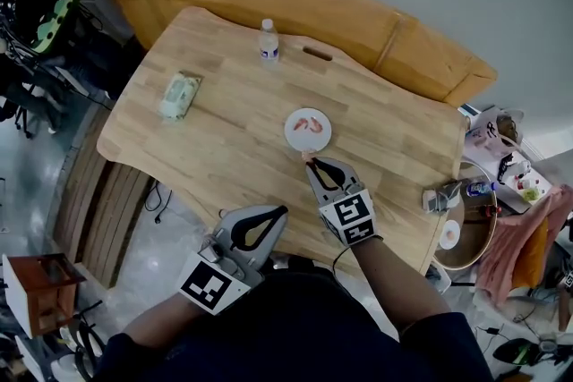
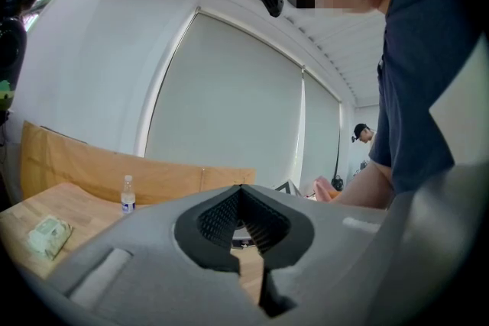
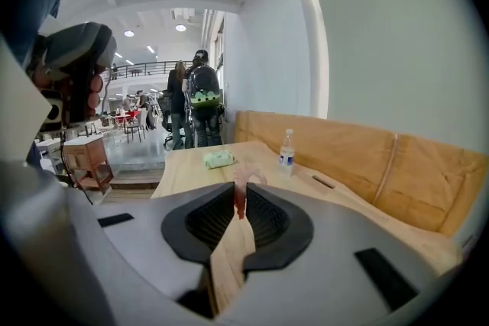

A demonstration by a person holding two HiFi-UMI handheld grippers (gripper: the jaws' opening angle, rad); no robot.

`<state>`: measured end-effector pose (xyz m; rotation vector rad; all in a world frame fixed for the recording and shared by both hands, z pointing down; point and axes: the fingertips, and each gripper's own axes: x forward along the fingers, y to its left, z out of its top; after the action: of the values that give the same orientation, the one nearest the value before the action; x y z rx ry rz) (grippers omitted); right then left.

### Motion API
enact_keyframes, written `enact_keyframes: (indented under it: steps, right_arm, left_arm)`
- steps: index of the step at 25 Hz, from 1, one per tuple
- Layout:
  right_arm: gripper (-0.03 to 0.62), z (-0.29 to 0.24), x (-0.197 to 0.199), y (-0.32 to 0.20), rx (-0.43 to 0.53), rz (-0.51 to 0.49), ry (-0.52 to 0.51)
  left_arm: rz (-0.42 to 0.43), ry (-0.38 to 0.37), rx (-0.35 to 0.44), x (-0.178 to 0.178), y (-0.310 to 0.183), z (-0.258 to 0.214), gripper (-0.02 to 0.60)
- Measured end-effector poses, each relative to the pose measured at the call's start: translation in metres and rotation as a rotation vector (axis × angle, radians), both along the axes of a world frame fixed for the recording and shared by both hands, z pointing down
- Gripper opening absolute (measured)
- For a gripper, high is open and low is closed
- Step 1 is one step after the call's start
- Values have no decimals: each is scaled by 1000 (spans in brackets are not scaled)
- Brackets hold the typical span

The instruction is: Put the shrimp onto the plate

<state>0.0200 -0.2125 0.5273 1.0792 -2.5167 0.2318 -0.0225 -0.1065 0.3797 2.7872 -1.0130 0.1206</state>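
A small white plate (image 1: 322, 137) lies mid-table with pink shrimp (image 1: 309, 124) on it. My right gripper (image 1: 308, 159) points at the plate's near rim and is shut on another shrimp (image 3: 240, 200), which sticks up pink-red between the jaw tips in the right gripper view. From that view the plate is hidden behind the jaws. My left gripper (image 1: 283, 210) hangs at the table's front edge, left of the right one. Its jaws meet at the tips with nothing between them (image 2: 241, 188).
A water bottle (image 1: 269, 40) stands at the table's far side and a green wipes pack (image 1: 179, 96) lies to the left. Behind the table runs a brown padded bench (image 1: 358, 22). A cluttered round stool (image 1: 466, 228) stands off the right end.
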Motion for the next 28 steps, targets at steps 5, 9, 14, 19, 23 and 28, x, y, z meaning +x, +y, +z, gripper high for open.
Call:
enact_keyframes:
  steps: [5, 9, 14, 19, 23, 28]
  right_arm:
    - [55, 28, -2, -17, -35, -7, 41]
    - [55, 56, -2, -33, -59, -8, 86]
    - [55, 94, 2, -54, -107, -15, 163]
    - [55, 131, 6, -72, -158, -27, 232]
    - [55, 154, 6, -86, -195, -31, 271]
    - [55, 184, 5, -97, -266, -46, 337]
  left_arm:
    - [-19, -4, -3, -5, -4, 2, -2]
    - [-33, -7, -9, -9, -7, 5, -2]
    - [-52, -9, -16, -16, -12, 5, -2]
    - [-77, -9, -25, -22, -14, 7, -2]
    - [-90, -19, -43, -29, -17, 8, -2]
    - [-111, -35, -60, -37, -22, 14, -2]
